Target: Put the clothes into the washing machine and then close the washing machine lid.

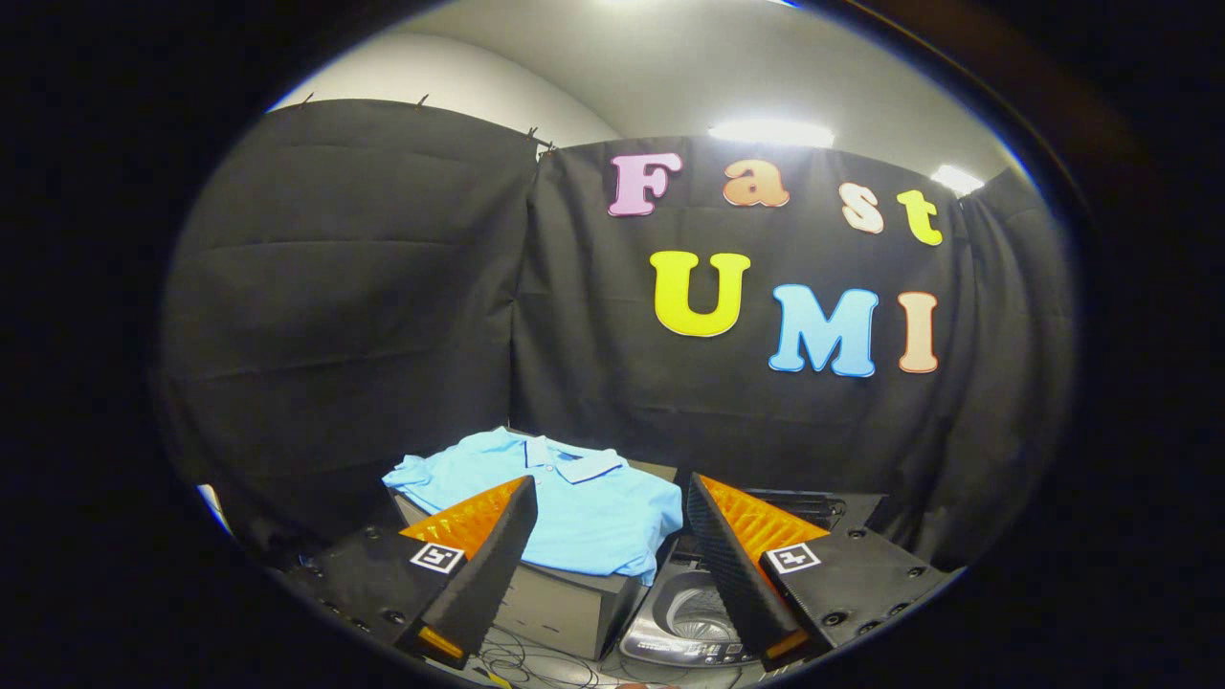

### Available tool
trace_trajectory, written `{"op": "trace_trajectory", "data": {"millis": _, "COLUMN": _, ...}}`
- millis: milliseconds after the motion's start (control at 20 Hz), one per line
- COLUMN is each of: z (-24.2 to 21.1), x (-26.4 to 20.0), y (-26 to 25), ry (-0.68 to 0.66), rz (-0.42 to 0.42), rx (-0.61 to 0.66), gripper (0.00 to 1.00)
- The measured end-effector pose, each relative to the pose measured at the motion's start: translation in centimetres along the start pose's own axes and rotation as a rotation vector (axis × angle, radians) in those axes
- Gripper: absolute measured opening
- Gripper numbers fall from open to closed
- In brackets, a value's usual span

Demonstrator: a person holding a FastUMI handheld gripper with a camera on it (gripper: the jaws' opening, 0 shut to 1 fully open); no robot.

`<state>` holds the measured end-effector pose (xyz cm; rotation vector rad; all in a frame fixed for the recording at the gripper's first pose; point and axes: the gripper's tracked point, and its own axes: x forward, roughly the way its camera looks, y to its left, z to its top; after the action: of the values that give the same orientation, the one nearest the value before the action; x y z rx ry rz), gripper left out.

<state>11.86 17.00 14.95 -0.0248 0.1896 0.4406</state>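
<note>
A light blue polo shirt (574,507) lies spread over a grey box (565,603), well beyond my fingers and a little toward the left one. To the right of the box, low down, stands the washing machine (689,627); its round drum opening shows between my fingertips and its dark lid (813,502) seems raised behind. My gripper (610,490) is open, its two fingers wide apart with nothing between them, held above and short of both shirt and machine.
Black cloth walls close the booth behind and to both sides. Loose cables (536,665) lie on the floor in front of the grey box. Ceiling lights (770,132) shine above the cloth.
</note>
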Motion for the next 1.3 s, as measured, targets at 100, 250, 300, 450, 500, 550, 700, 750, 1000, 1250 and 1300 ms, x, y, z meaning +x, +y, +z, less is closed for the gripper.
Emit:
{"op": "trace_trajectory", "data": {"millis": 100, "z": -0.4, "x": 0.9, "y": 0.8, "ry": 0.025, "rz": 0.013, "rx": 0.001, "gripper": 0.98}}
{"op": "trace_trajectory", "data": {"millis": 250, "z": -0.8, "x": 2.7, "y": 2.3, "ry": 0.051, "rz": 0.039, "rx": -0.010, "gripper": 0.98}}
{"op": "trace_trajectory", "data": {"millis": 300, "z": -0.9, "x": 3.4, "y": 2.8, "ry": 0.061, "rz": 0.048, "rx": -0.016, "gripper": 0.99}}
{"op": "trace_trajectory", "data": {"millis": 450, "z": -1.4, "x": 5.0, "y": 4.6, "ry": 0.094, "rz": 0.083, "rx": -0.025, "gripper": 0.99}}
{"op": "trace_trajectory", "data": {"millis": 500, "z": -1.4, "x": 5.6, "y": 5.3, "ry": 0.099, "rz": 0.093, "rx": -0.024, "gripper": 0.99}}
{"op": "trace_trajectory", "data": {"millis": 550, "z": -1.4, "x": 6.2, "y": 5.9, "ry": 0.106, "rz": 0.101, "rx": -0.025, "gripper": 0.98}}
{"op": "trace_trajectory", "data": {"millis": 700, "z": -2.0, "x": 8.3, "y": 7.6, "ry": 0.139, "rz": 0.127, "rx": -0.015, "gripper": 0.99}}
{"op": "trace_trajectory", "data": {"millis": 750, "z": -2.1, "x": 9.2, "y": 8.2, "ry": 0.150, "rz": 0.133, "rx": -0.009, "gripper": 0.98}}
{"op": "trace_trajectory", "data": {"millis": 1000, "z": -2.8, "x": 12.9, "y": 9.4, "ry": 0.183, "rz": 0.144, "rx": -0.022, "gripper": 0.99}}
{"op": "trace_trajectory", "data": {"millis": 1250, "z": -4.4, "x": 15.4, "y": 10.3, "ry": 0.219, "rz": 0.139, "rx": -0.015, "gripper": 0.99}}
{"op": "trace_trajectory", "data": {"millis": 1300, "z": -4.4, "x": 15.9, "y": 10.5, "ry": 0.224, "rz": 0.138, "rx": -0.015, "gripper": 0.99}}
